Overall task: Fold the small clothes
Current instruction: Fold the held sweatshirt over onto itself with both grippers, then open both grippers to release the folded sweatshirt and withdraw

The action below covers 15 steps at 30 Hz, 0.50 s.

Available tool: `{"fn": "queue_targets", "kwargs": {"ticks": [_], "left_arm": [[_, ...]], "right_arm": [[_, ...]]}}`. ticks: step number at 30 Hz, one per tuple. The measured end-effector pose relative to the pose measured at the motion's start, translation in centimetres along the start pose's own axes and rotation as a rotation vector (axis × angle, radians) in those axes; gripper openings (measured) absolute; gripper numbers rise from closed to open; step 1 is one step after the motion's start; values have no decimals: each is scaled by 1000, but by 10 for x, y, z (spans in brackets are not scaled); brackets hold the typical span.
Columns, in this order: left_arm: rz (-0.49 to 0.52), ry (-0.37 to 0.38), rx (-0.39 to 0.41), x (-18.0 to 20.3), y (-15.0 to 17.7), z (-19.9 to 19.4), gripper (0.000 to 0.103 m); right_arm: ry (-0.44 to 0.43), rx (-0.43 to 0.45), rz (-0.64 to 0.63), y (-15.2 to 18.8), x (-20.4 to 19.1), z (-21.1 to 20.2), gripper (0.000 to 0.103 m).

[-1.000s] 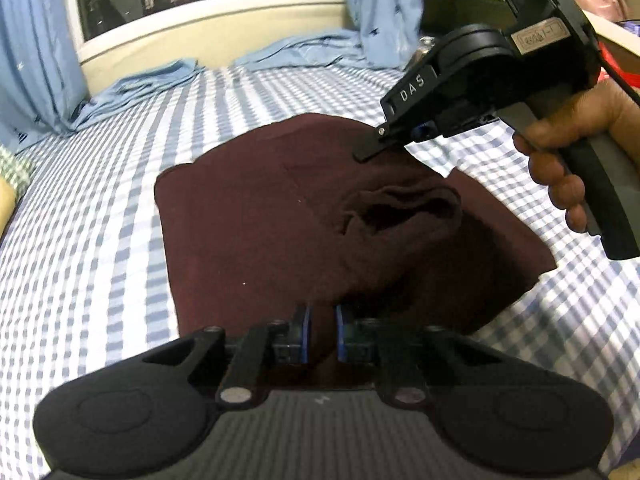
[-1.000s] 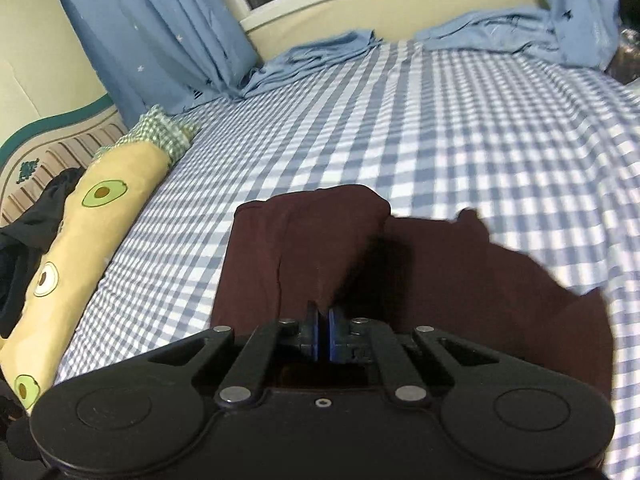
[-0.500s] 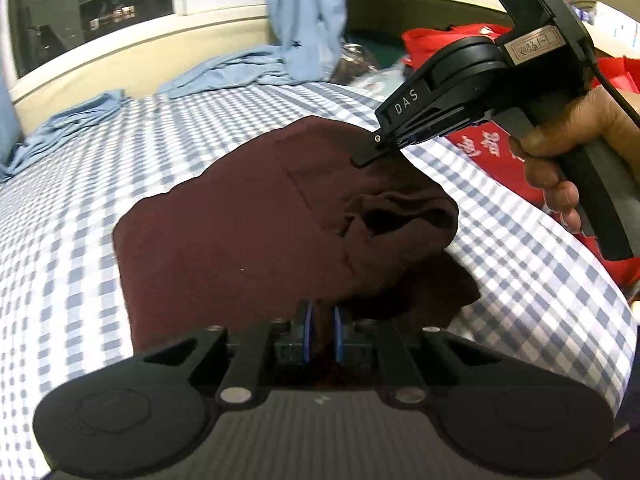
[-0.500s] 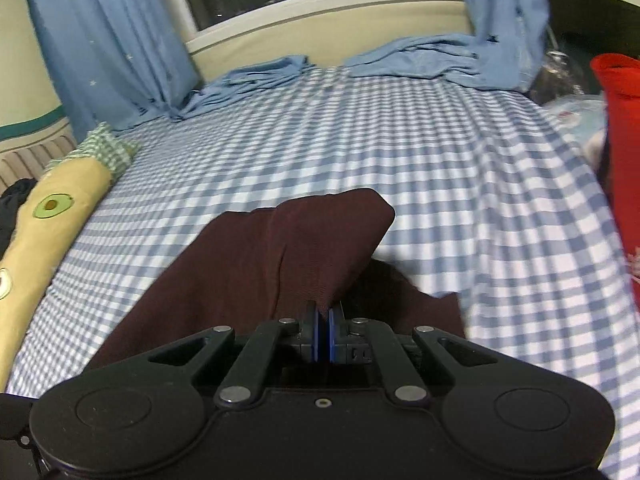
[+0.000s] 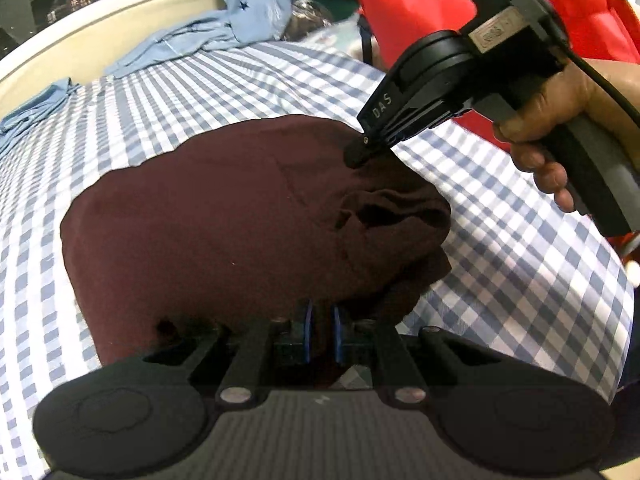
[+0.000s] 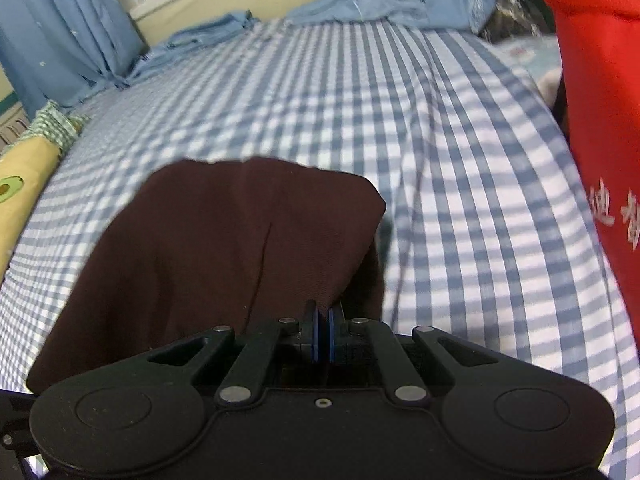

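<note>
A dark maroon garment (image 5: pixel 224 220) lies on the blue checked bed sheet (image 5: pixel 520 280), part folded over itself. My left gripper (image 5: pixel 320 320) is shut on its near edge. My right gripper (image 5: pixel 356 156) is shut on a far corner of the garment and holds that fold raised. In the right wrist view the right gripper (image 6: pixel 323 320) pinches the maroon cloth (image 6: pixel 240 248), which drapes forward and left over the sheet (image 6: pixel 440 160).
A red bag (image 6: pixel 600 100) stands at the bed's right edge; it also shows in the left wrist view (image 5: pixel 420 12). Light blue curtains (image 6: pixel 60 40) and crumpled blue cloth (image 5: pixel 180 44) lie along the far wall. An avocado-print pillow (image 6: pixel 20 188) lies at the left.
Both grippers have carried the held edge leftward over the garment, so the fold now covers the part that lay spread to the right. Both views have swung right, towards the red bag.
</note>
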<state>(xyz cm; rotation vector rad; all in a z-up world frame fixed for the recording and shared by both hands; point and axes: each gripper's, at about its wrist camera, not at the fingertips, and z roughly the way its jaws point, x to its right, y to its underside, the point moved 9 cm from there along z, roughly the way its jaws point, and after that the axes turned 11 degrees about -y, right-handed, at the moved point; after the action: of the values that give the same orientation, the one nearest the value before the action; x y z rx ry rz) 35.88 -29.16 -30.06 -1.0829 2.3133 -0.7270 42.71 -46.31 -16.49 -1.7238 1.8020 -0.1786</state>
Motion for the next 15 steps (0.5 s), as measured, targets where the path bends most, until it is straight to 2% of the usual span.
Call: {"fn": "queue_targets", "kwargs": {"ticks": [4,9,12,13,14,15], "left_arm": [[0,11,-6,1,-3,-4,11],[-99,75,-4,-6,-9,-11,15],[-138,95,16,-13,-13,-25,26],[-153,89,28,-18,-15,-31,40],[-175,83,46,-23,-17,-38,46],[-199,82,59,-29,-19,-43,46]], "right_arm": [[6,-32,24,11,11,13,4],[7,-32,21,13,12,15,4],[5,-33,28,13,13,17,6],[4,-30,31,13,13,17,8],[7,-30,29,14,13,17,11],[12,-29,23,14,13,17,14]]}}
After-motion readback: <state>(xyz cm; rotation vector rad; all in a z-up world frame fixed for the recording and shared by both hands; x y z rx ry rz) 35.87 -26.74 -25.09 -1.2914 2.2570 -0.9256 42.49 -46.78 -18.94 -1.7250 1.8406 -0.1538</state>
